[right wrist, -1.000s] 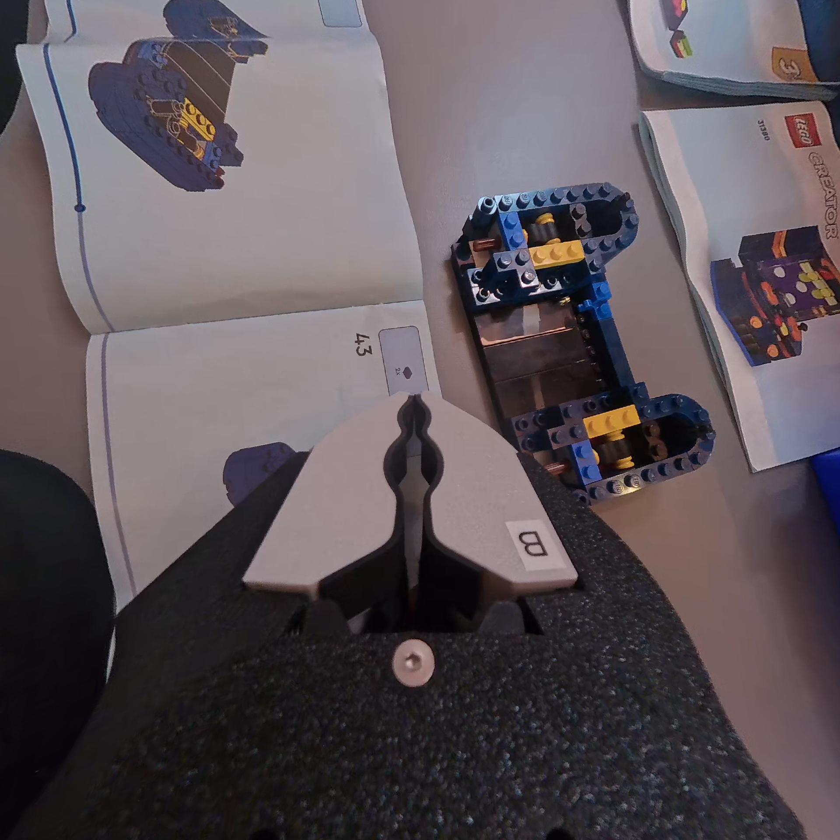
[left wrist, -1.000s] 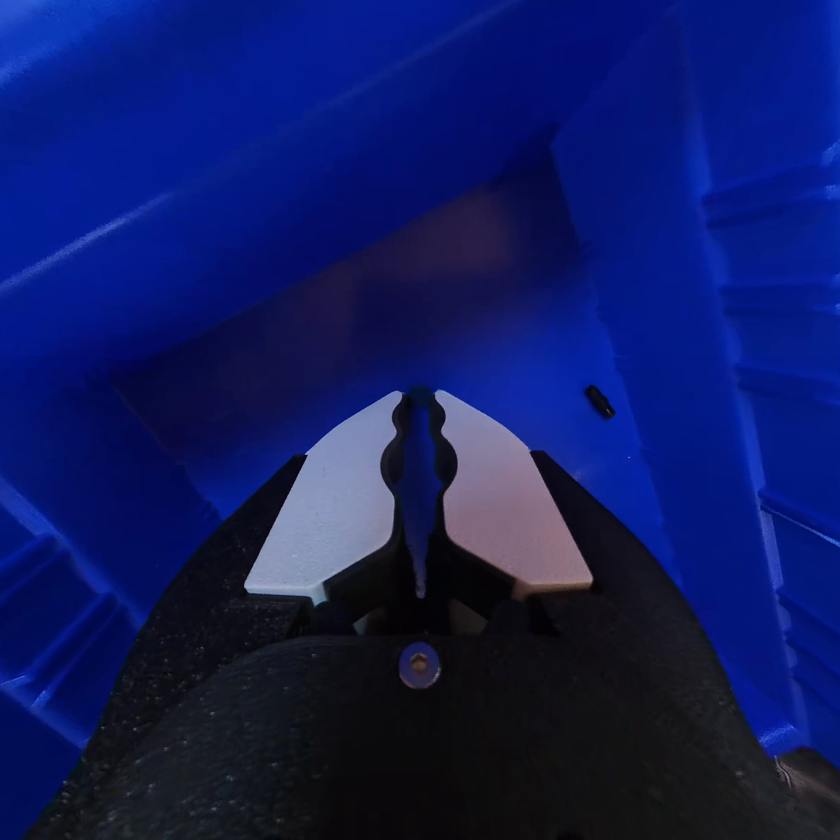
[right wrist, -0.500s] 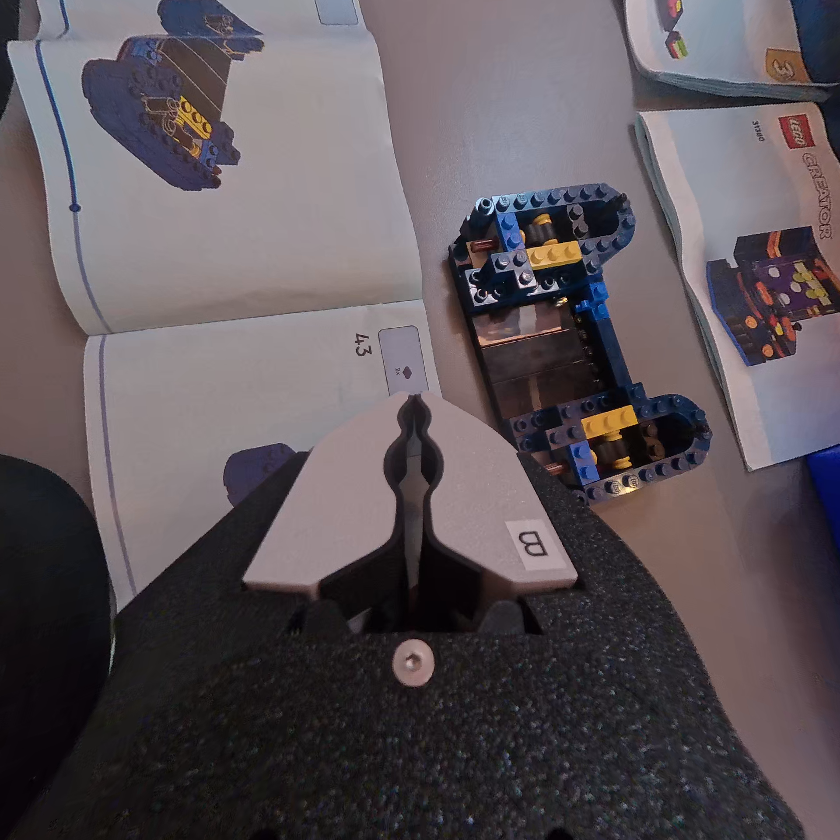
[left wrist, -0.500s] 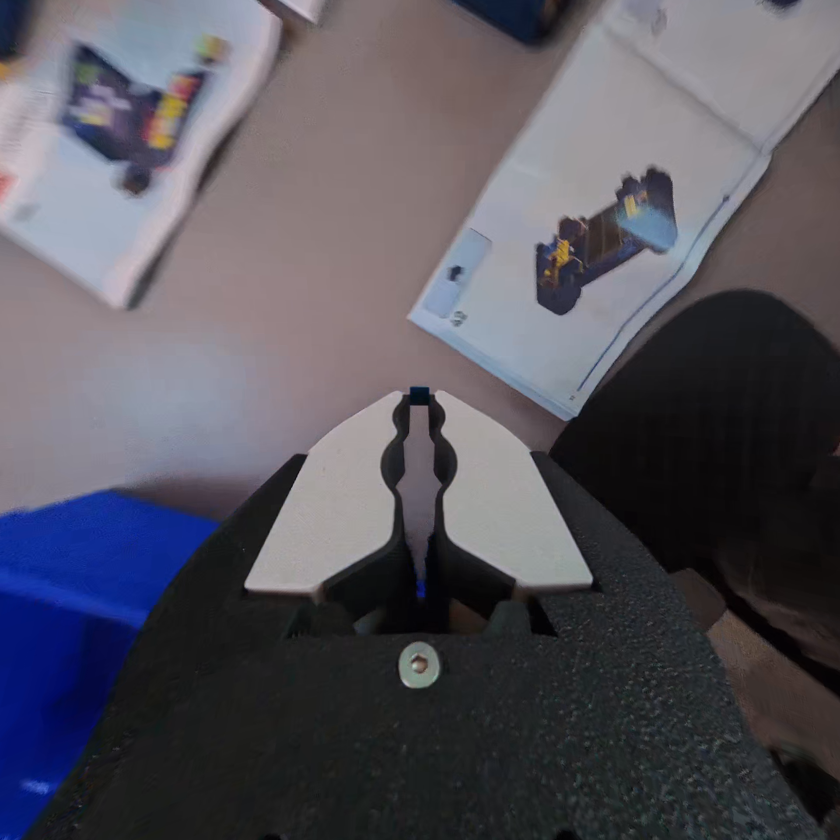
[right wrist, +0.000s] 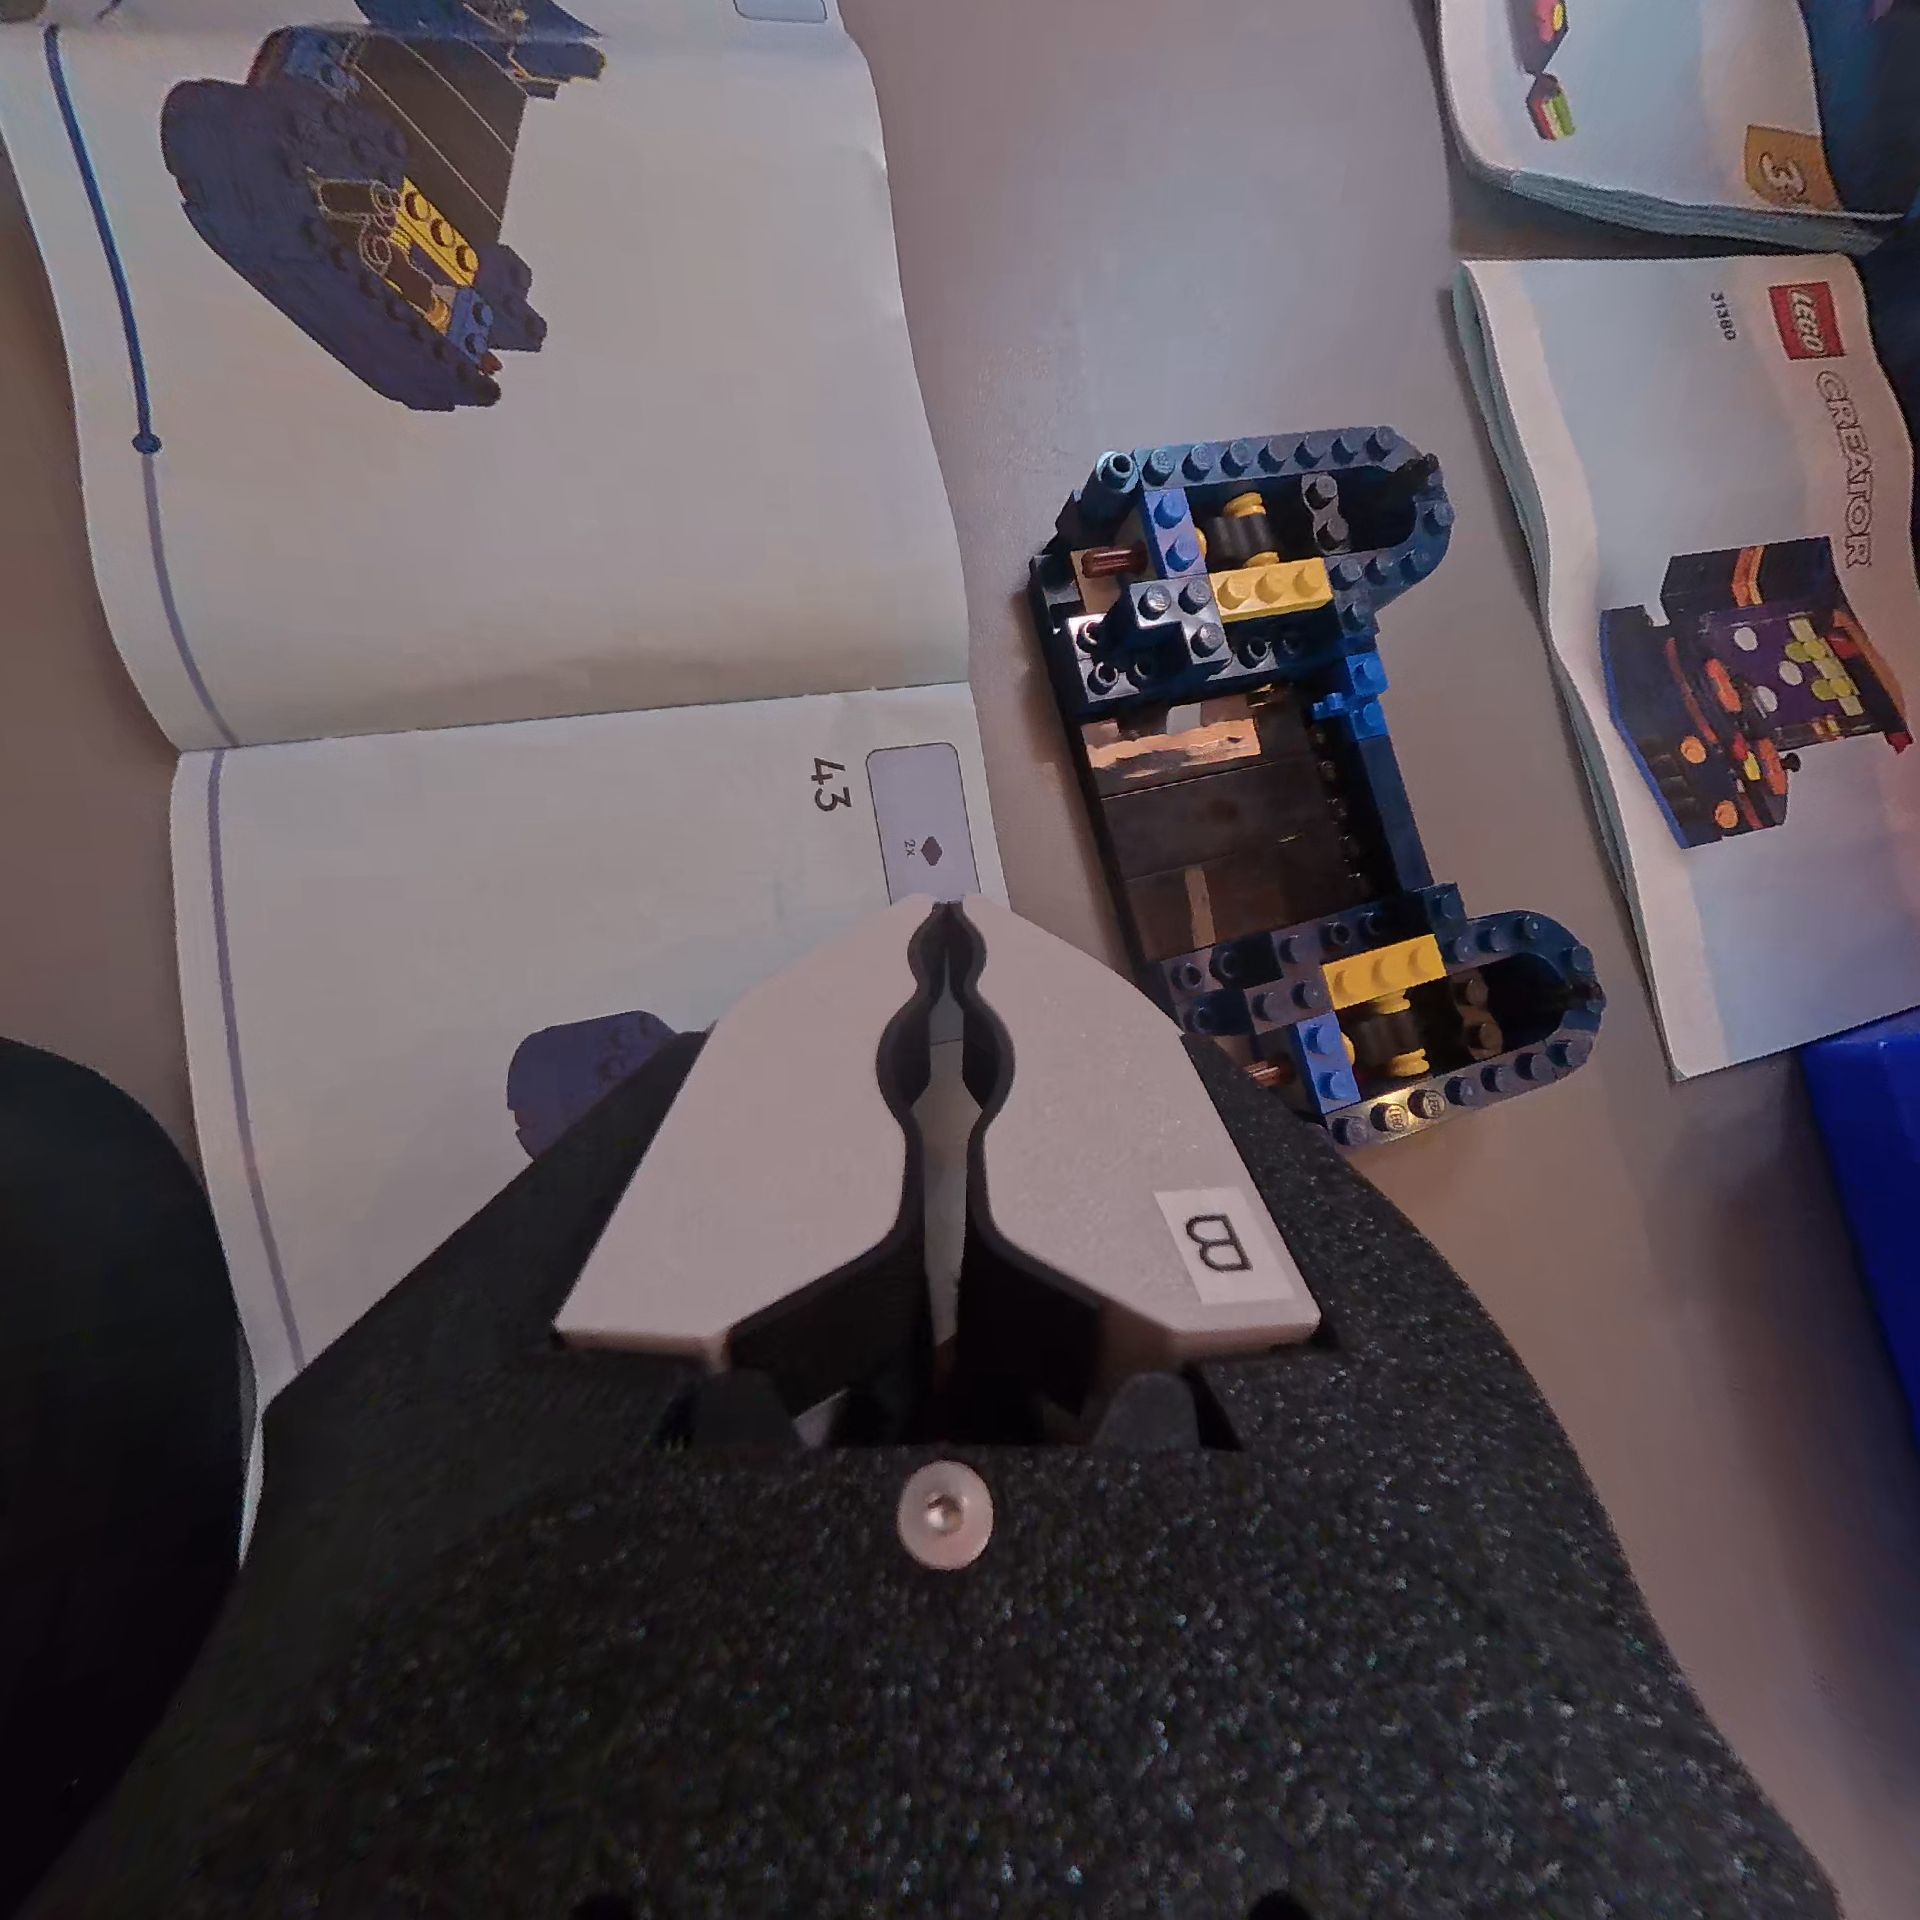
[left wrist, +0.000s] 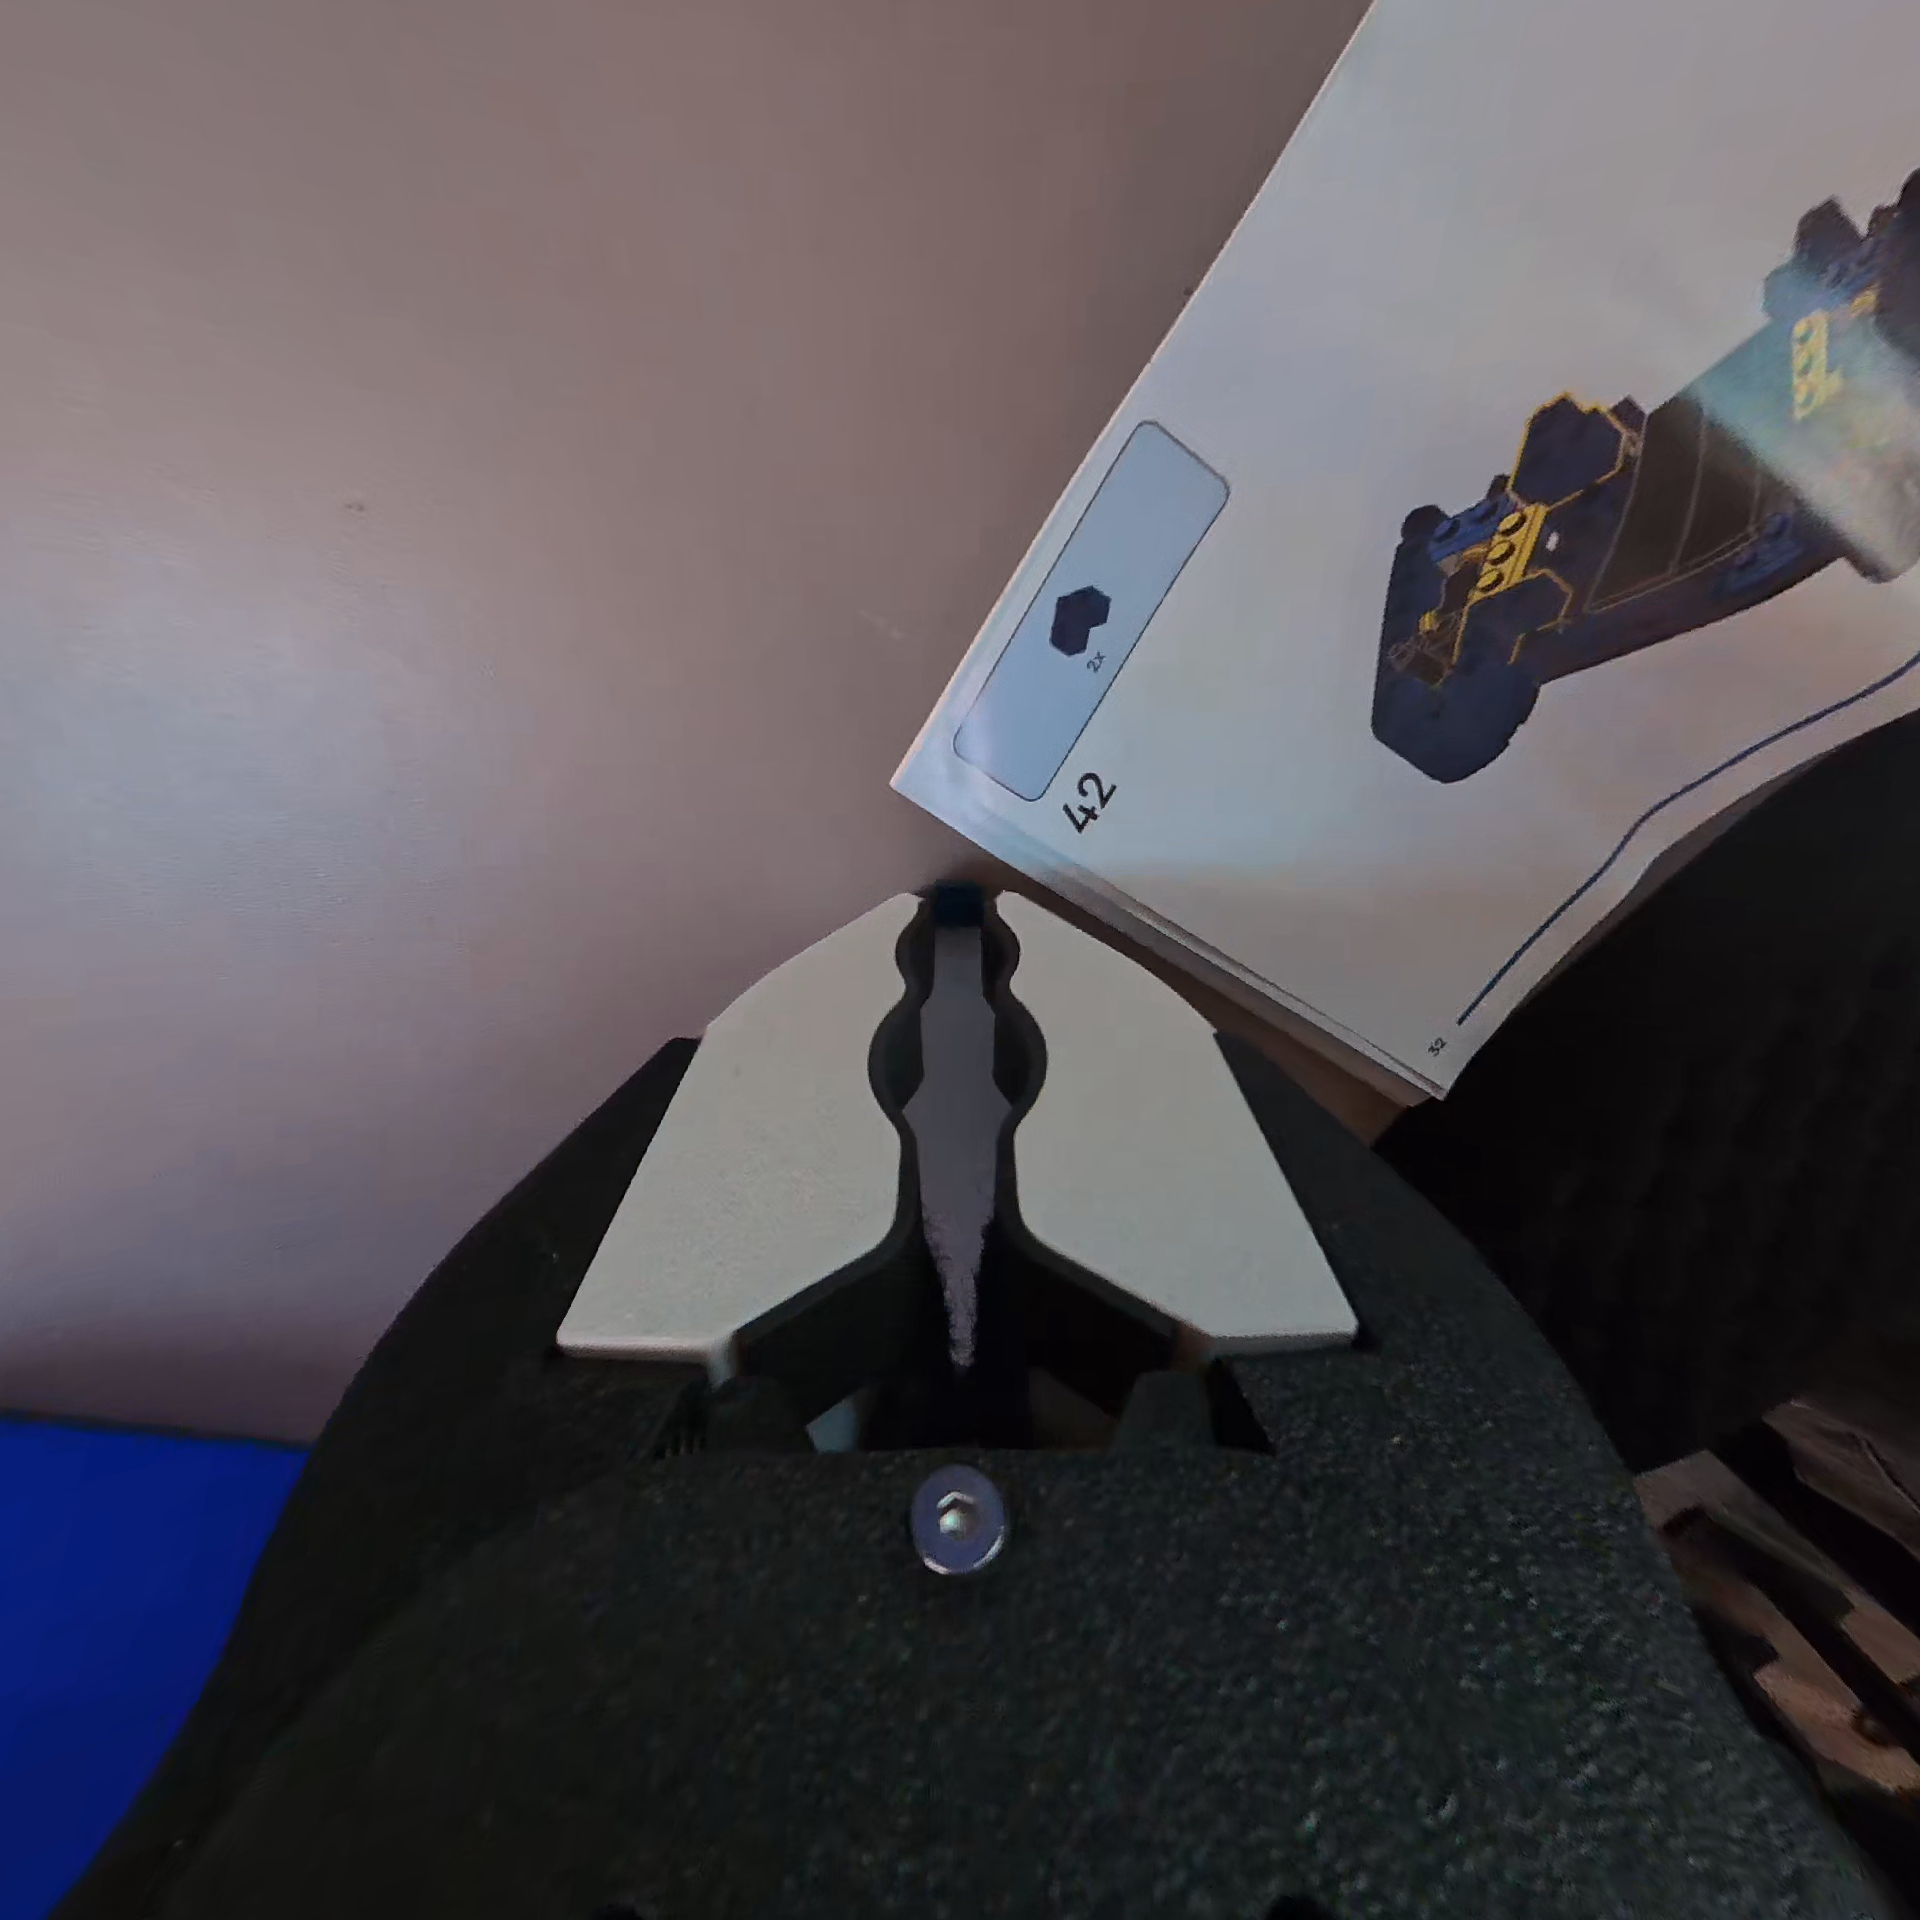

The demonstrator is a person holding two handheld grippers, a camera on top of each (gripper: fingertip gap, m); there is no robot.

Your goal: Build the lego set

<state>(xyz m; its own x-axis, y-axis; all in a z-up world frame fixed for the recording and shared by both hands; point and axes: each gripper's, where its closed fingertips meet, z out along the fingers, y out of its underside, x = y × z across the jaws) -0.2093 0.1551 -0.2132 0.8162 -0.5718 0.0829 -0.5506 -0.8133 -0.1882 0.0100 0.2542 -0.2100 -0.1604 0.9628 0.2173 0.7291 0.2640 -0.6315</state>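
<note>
A plain grey-brown table top (left wrist: 416,520) is now faced by the left gripper (left wrist: 958,906), where a blue plastic bin's inside was seen a second ago; the bin's edge (left wrist: 125,1558) is left low beside it. An open white instruction booklet (left wrist: 1403,520) lies close ahead. A dark blue and yellow brick model (right wrist: 1299,779) rests beside the right gripper (right wrist: 948,910), whose jaws are closed on nothing. A small dark blue brick (left wrist: 956,902) is pinched at the left fingertips.
</note>
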